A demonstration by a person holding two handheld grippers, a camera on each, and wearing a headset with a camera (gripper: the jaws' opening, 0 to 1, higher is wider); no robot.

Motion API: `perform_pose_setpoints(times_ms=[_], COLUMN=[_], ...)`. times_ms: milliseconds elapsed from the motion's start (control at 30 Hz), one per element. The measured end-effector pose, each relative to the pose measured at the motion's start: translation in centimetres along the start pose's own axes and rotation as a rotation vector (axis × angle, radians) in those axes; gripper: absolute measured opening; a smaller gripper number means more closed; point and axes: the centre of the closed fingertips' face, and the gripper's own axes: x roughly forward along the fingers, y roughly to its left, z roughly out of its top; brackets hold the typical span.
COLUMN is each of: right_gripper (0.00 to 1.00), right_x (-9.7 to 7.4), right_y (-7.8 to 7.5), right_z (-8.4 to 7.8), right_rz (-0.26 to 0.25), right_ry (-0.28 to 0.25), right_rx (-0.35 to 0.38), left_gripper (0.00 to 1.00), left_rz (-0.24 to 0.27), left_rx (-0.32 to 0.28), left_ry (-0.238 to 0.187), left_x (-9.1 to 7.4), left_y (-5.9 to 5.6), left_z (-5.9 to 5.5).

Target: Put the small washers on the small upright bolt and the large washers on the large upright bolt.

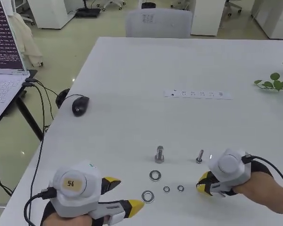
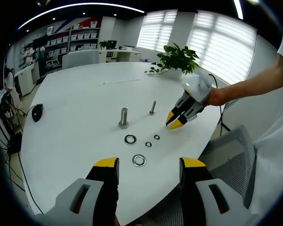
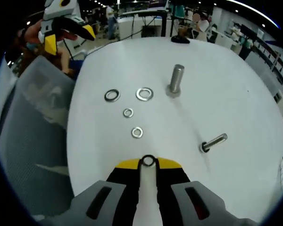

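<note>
pinching a small washer in its closed jaws near the small bolt, the right gripper should centre the hole over the tip, level, then release; the left gripper hangs open.

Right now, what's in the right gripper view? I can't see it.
The right gripper pinches a small silver washer in its yellow-tipped jaws over a white table. Ahead lie two more small washers, two large silver washers, a large upright steel bolt and a small upright bolt.
</note>
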Motion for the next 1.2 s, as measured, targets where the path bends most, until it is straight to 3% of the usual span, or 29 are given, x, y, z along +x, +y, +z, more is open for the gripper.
perform_pose_setpoints(times_ms=[267, 600, 800, 1200], right_gripper=[0.13, 0.13, 0.13, 0.13], right_x=[-2.5, -4.4, -5.0, -5.8], right_y=[-2.9, -6.3, -8.0, -10.3], right_z=[0.9, 2.2, 3.3, 4.7], right_rz=[-0.068, -0.125, -0.134, -0.104], right_ry=[-0.044, -0.048, -0.036, 0.021], right_rx=[0.046, 0.044, -0.001, -0.089], left_gripper=[0.51, 0.51, 0.51, 0.51], left_rz=[-0.003, -0.012, -0.007, 0.003], left_rx=[0.001, 0.007, 0.004, -0.013], left_ry=[-0.003, -0.005, -0.007, -0.010], left_x=[0.1, 0.4, 0.3, 0.0], left_y=[0.0, -0.4, -0.3, -0.1], left_z=[0.1, 0.4, 0.4, -0.1])
